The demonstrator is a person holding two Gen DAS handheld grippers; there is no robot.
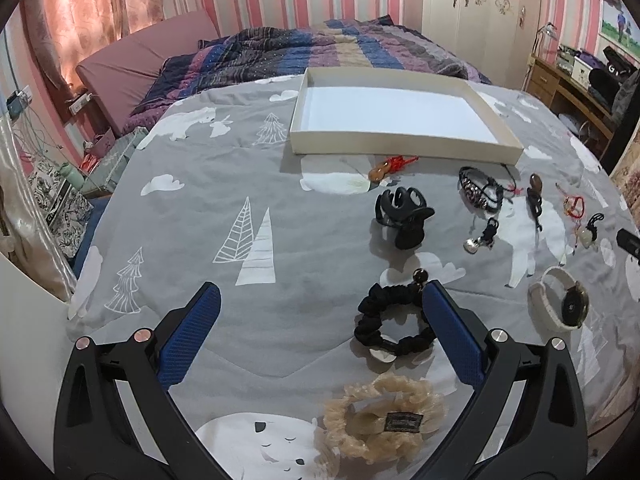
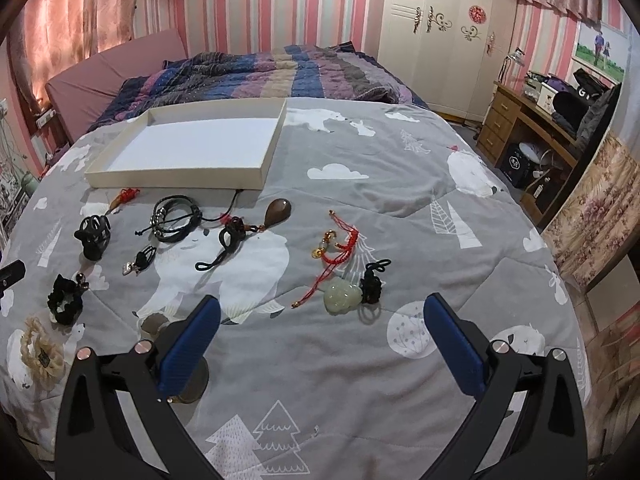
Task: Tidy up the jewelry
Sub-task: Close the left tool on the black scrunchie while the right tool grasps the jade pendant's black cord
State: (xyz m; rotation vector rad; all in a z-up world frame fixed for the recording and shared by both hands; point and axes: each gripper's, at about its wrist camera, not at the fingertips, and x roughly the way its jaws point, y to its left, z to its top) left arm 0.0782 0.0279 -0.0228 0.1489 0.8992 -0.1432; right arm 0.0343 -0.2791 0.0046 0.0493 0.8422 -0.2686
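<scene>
Both tools, the left tool (image 1: 320,332) and right tool (image 2: 322,336), are wide open and hold nothing. The jewelry (image 2: 176,218) lies on the bed, just before the white box (image 2: 176,180), ready to go in.

- The watch (image 2: 188,376) sits mostly hidden behind the right gripper's (image 2: 320,320) left finger in the right wrist view.
- The label (image 1: 403,424) on the beige scrunchie (image 1: 384,416) is too blurred to read.
- A black object (image 1: 629,240) is cut by the frame's right edge.
</scene>
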